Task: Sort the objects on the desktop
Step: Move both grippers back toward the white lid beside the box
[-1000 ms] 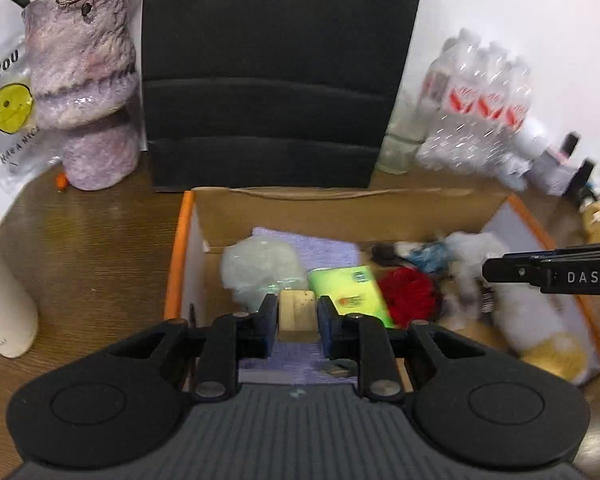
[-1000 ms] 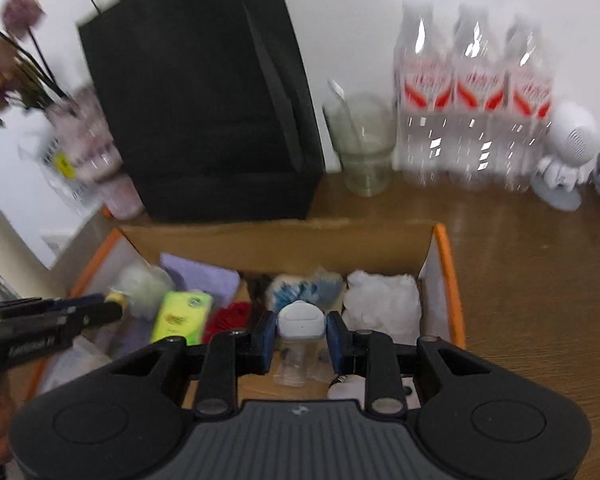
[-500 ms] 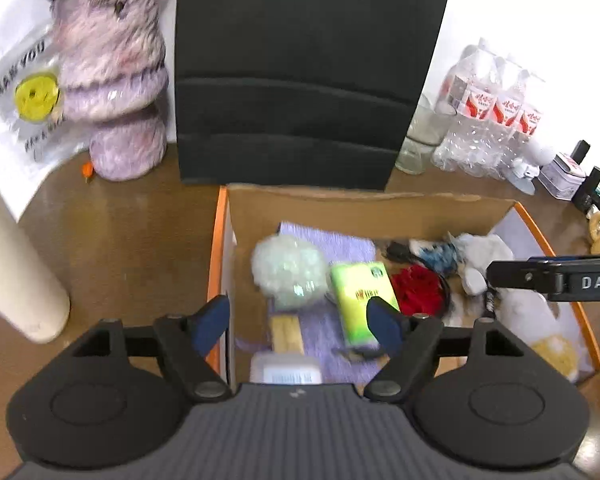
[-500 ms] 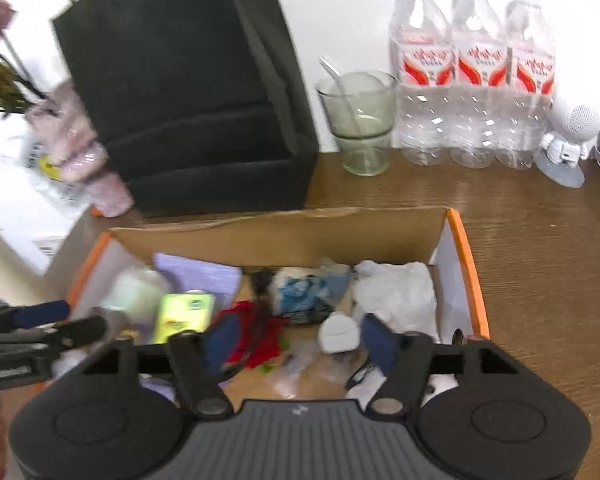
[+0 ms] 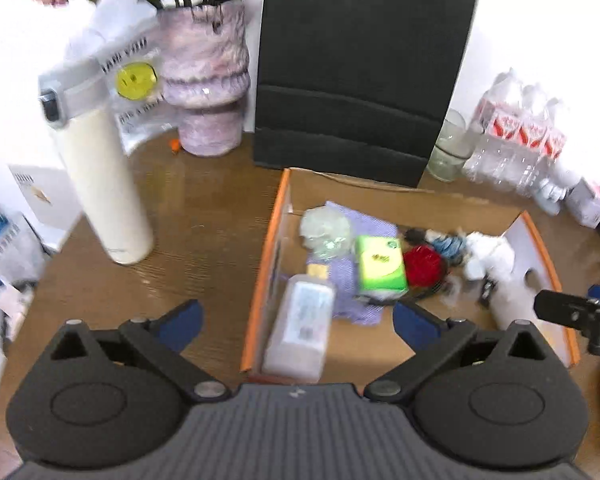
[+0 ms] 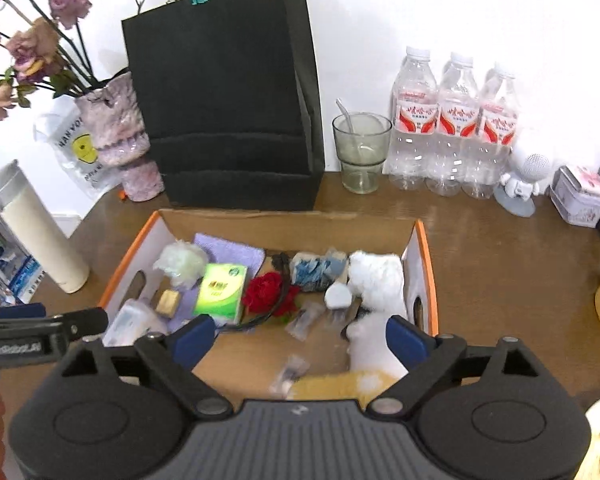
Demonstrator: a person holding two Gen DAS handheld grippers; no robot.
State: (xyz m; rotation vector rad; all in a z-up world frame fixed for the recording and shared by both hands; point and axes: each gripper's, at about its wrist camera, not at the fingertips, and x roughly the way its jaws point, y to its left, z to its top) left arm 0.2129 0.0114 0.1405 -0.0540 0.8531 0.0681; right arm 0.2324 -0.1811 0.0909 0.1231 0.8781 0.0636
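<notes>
Both grippers, left [image 5: 296,320] and right [image 6: 296,336], hang empty with jaws spread above the cardboard box [image 6: 422,248]. The bottle [image 5: 300,320] lies inside its left wall; the next pick should likely start wide, clear of the box's rim.

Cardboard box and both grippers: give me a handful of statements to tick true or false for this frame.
1. The left gripper is open and holds nothing. True.
2. The right gripper is shut on the white-capped vial. False: it is open and the vial lies in the cardboard box.
3. The green tissue pack lies inside the box. True.
4. The glass cup stands inside the box. False: it stands on the table behind the box, beside the water bottles.
5. The red flower lies on the table outside the box. False: it is in the box.
</notes>
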